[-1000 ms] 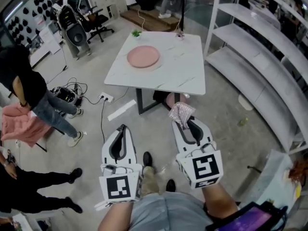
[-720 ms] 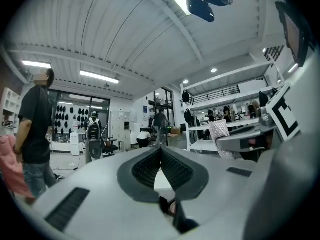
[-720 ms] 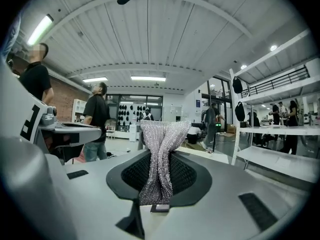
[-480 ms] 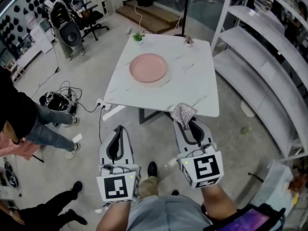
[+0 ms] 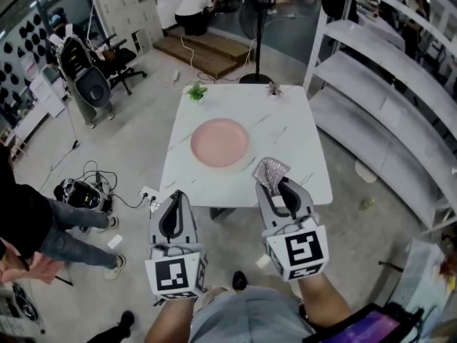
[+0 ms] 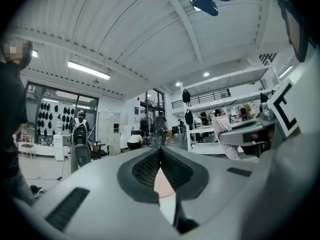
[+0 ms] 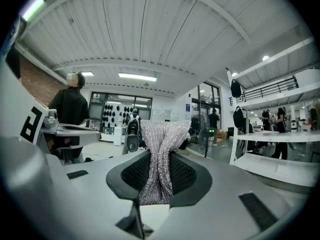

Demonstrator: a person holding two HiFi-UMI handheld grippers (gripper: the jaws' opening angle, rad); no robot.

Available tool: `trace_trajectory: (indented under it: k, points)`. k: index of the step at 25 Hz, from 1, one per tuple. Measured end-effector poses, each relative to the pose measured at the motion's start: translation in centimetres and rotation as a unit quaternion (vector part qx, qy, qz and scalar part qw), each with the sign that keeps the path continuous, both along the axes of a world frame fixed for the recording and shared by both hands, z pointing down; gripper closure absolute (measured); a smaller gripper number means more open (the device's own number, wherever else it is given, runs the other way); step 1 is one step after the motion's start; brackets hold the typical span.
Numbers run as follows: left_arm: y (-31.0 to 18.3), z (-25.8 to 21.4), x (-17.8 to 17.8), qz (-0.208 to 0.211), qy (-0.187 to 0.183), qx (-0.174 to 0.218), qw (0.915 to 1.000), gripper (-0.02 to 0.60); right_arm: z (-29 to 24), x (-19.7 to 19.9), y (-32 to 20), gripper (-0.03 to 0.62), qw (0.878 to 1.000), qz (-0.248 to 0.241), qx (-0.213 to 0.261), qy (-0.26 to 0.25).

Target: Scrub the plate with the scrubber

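Jutting lengthwise beyond right claw (image 5: 275,183): scrubber (image 5: 270,170).

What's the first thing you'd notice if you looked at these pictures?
The round pink plate in the middle of the white table jumps out first. Next comes the sparkly silver scrubber, pinched in the right tool just below the plate in the head view. The left tool beside it is shut and empty.
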State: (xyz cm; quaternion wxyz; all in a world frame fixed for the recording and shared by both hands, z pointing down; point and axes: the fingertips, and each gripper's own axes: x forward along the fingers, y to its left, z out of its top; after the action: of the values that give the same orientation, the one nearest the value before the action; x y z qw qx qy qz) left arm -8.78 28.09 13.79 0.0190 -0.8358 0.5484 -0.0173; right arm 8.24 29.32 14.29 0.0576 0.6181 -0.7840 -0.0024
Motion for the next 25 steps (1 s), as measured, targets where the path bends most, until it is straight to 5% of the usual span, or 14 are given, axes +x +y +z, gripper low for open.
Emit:
trace_trajectory:
  k: [15,25]
  points:
    - [-8.5,4.9,2.2,0.031,-0.020,-0.048,0.9982,0.574,3.7,2.1,-7.8,0.484,0.999,0.029,-0.029,-0.006]
    - [-19.7,6.5,4.1,0.004,-0.049,-0.068,0.9965,0.574,6.1,4.2,-20.0,0.484,0.998,0.004,-0.057,-0.020]
